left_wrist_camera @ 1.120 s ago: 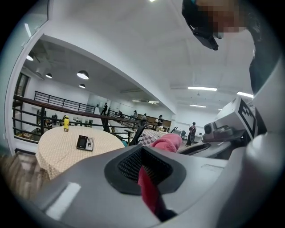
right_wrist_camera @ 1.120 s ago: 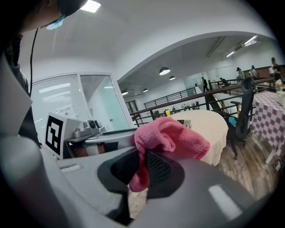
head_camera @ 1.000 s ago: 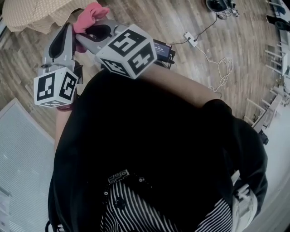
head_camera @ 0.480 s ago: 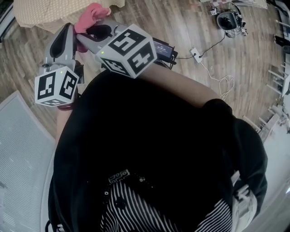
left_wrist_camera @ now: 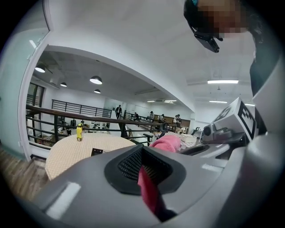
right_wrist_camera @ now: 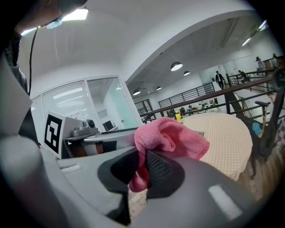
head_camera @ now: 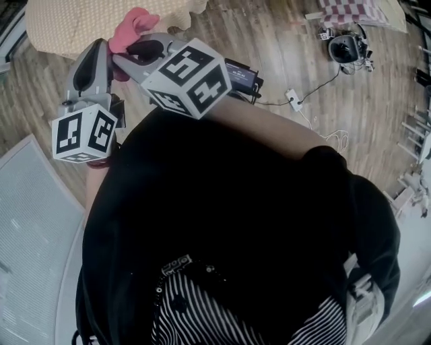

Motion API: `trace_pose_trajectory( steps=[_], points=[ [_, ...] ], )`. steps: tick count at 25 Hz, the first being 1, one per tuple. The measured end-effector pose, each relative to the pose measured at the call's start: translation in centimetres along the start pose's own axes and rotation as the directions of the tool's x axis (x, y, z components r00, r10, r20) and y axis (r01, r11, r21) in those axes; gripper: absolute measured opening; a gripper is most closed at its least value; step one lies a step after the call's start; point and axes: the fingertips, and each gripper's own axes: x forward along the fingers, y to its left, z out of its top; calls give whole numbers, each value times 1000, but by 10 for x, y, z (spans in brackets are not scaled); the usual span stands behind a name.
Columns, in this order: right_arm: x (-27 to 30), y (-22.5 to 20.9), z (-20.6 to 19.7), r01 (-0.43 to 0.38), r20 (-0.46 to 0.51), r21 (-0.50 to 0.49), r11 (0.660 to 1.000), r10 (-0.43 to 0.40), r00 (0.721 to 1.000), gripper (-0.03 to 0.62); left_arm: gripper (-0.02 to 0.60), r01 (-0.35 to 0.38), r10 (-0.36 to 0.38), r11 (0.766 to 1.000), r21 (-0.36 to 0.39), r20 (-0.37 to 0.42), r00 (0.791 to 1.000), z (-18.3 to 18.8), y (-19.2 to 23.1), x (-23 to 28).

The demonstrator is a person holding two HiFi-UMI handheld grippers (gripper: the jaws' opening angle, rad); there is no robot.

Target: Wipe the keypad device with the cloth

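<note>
A pink cloth (head_camera: 134, 24) is bunched up in front of my chest. My right gripper (head_camera: 125, 55) is shut on it, and the right gripper view shows the cloth (right_wrist_camera: 171, 136) spilling over the black pads. My left gripper (head_camera: 100, 46) stands close beside it, and a pink strip of the cloth (left_wrist_camera: 149, 191) is pinched between its jaws. A dark box with a small lit screen (head_camera: 242, 73) shows behind the right gripper's cube. Whether it is the keypad device I cannot tell.
A round beige table (head_camera: 64, 23) lies beyond the grippers, with a small yellow figure (left_wrist_camera: 79, 132) on it. Below me is wooden floor with a power strip (head_camera: 293, 98) and white cable. A headset (head_camera: 347, 48) and checked cloth (head_camera: 350, 10) lie far right. A pale mat (head_camera: 30, 229) is at left.
Both grippers keep their hold and place before my chest. The head view has shifted: the floor items slid down the picture, and more of the table and the checked cloth came into sight.
</note>
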Motion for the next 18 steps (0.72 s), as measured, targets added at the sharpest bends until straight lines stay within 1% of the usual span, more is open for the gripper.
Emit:
trace_pose_trajectory(
  steps=[6,13,18],
  points=[
    [12,-65,35,-83,-14,7,997,83,996,44,-5,-70,70,998,4,-27,997,19,13,70],
    [12,-83,46,-158,-23,20,987,158,987,44,-3,-133,132,991,-7,-40,990,26,12,88],
    [20,-90,50,-173,-19,38,984,174,985,44,-3,-131,131,991,2,-59,990,27,21,97]
  ],
)
